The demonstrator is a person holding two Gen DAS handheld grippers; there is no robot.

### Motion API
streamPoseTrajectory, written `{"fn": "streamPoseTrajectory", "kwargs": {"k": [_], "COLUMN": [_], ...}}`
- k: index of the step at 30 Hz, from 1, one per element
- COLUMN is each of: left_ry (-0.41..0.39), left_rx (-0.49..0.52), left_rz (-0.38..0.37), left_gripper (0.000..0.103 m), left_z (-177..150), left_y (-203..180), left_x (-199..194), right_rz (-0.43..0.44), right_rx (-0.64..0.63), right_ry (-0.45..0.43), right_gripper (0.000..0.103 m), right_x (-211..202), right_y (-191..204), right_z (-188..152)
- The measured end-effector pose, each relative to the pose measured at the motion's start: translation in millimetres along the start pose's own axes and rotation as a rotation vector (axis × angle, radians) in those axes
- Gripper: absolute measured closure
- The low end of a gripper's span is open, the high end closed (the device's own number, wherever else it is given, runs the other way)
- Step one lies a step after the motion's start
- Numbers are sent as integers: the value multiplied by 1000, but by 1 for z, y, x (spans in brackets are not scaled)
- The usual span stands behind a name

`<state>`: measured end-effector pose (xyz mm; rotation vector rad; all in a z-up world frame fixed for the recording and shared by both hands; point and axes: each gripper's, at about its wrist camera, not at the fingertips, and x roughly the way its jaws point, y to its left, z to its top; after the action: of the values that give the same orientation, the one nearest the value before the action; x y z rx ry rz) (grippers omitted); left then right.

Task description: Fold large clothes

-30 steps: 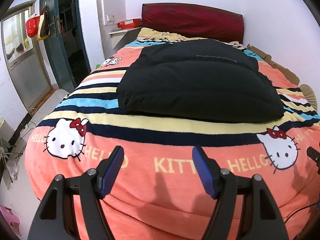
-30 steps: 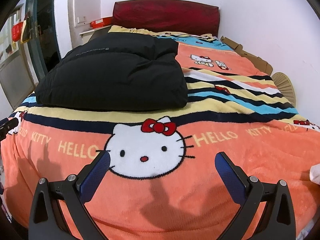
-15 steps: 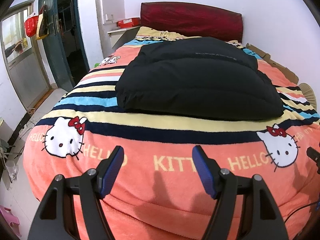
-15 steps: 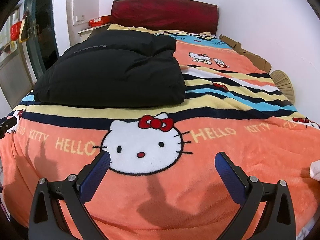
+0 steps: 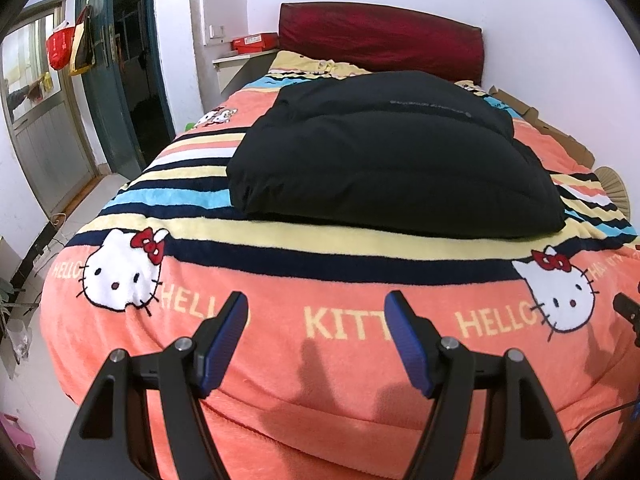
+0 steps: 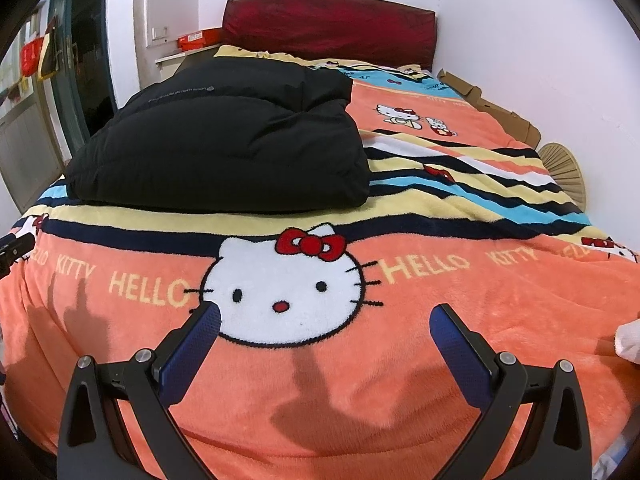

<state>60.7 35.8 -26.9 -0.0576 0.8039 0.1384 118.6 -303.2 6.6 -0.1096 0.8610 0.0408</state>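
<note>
A folded black padded coat (image 5: 392, 152) lies on the bed (image 5: 280, 380), taking up the centre and upper middle of the left wrist view. In the right wrist view the same coat (image 6: 224, 140) sits in the upper left part of the frame. It rests on the striped band of an orange cartoon-cat blanket (image 6: 440, 320), and its near edge runs along a pale yellow stripe. Its upper layers are folded over on top, with a line of small grey lettering across the top panel.

The left gripper (image 5: 316, 324) fills the bottom of its frame, its blue-padded fingers (image 5: 224, 340) spread apart with nothing between them, above the orange blanket near the printed words. The right gripper (image 6: 326, 332) is likewise released, its fingers (image 6: 460, 360) wide apart and empty above the large white cat face (image 6: 288, 288) printed on the blanket. Both grippers are well apart from the coat.

A dark red headboard (image 5: 380, 44) stands against the white wall at the top of the frame. A dark green door (image 5: 116, 80) stands at upper left in the left wrist view.
</note>
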Motion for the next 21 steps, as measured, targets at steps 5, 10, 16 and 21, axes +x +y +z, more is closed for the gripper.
{"fn": "streamPoseTrajectory", "kwargs": {"k": [5,10,16,21], "left_ry": [0,0,-1,1], "left_rx": [2,1,0,6], "left_rz": [2,2,-1,-5], "left_gripper": [34,34,34,34], "left_z": [0,0,0,-2], "left_y": [0,0,-1,-1], "left_x": [0,0,0,2], "right_rz": [-1,2,3,3], "right_rx": [-1,-3,1,2], "right_ry": [-1,-6,-4,-5], "right_gripper": [1,1,1,1], "right_x": [-1,-2,-2,-2], "right_y": [1,2,2,1], "right_z": [0,-1,-1,-1]}}
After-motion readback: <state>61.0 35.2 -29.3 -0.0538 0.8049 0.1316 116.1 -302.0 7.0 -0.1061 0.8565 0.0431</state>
